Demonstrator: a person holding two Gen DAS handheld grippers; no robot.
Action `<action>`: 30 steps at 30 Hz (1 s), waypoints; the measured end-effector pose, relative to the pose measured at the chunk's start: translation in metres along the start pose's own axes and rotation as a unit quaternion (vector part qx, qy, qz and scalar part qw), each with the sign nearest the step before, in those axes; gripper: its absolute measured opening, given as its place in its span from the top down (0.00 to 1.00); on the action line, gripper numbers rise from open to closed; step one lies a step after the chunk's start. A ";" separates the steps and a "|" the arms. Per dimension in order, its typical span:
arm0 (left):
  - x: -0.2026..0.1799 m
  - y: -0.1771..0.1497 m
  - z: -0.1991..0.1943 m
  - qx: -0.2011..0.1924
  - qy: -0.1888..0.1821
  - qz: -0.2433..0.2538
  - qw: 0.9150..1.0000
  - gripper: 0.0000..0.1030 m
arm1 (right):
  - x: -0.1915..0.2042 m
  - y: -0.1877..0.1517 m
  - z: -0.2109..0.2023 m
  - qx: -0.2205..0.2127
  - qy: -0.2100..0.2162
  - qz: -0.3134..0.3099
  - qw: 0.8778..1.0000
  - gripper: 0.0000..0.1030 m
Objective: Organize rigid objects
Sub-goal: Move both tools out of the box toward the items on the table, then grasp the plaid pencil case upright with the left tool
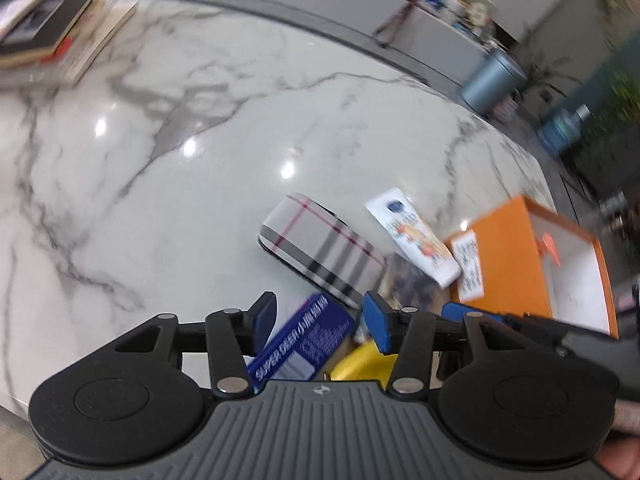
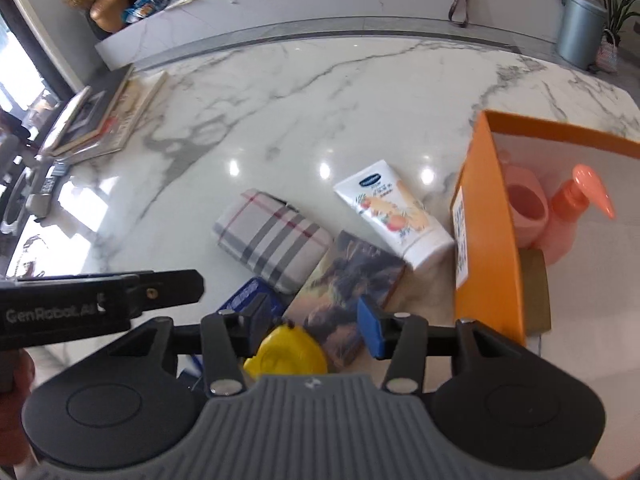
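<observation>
On the marble table (image 2: 280, 128), loose items cluster beside the orange box (image 2: 486, 248), likely their destination. Left to right: a plaid case (image 2: 272, 240), a blue carton (image 1: 304, 340), a yellow tape measure (image 2: 290, 354), a picture-covered book (image 2: 348, 280), a cream tube (image 2: 396, 216). The left gripper (image 1: 320, 316) and the right gripper (image 2: 316, 320) both hang open and empty above the pile.

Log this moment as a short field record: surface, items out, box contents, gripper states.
surface: white marble table
loose items: plaid case, cream tube, picture box, blue box, yellow object
container: orange box, open
box contents: pink pump bottle, pink cup
left gripper: open, holding nothing
right gripper: open, holding nothing
</observation>
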State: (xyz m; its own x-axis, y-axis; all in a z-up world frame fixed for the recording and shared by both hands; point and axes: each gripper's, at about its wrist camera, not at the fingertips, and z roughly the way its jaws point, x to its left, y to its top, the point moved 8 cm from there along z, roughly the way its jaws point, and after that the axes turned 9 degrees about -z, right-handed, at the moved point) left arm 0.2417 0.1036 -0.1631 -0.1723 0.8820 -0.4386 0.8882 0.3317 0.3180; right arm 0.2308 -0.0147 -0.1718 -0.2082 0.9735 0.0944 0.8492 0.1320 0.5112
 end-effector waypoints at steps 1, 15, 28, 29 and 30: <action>0.003 0.003 0.005 0.003 -0.002 -0.012 1.000 0.43 | 0.001 0.005 0.005 -0.002 -0.001 -0.007 1.000 0.54; 0.022 0.013 0.058 0.034 0.006 -0.106 0.994 0.42 | -0.001 0.048 0.069 0.036 -0.054 -0.132 0.989 0.87; -0.003 0.030 0.054 0.011 -0.037 -0.071 0.997 0.65 | -0.006 0.044 0.082 0.053 -0.010 -0.127 0.990 0.94; -0.006 0.032 0.051 0.010 -0.045 -0.069 0.997 0.65 | -0.006 0.044 0.083 0.053 -0.005 -0.125 0.991 0.95; -0.008 0.034 0.049 0.008 -0.050 -0.067 0.996 0.65 | -0.005 0.044 0.083 0.052 -0.002 -0.122 0.991 0.95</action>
State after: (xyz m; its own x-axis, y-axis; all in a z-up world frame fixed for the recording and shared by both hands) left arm 0.2944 0.0915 -0.1896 -0.2468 0.7918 -0.5587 0.8672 0.4378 0.2374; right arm 0.3092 0.0012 -0.2208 -0.4123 0.9107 -0.0240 0.8195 0.3823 0.4269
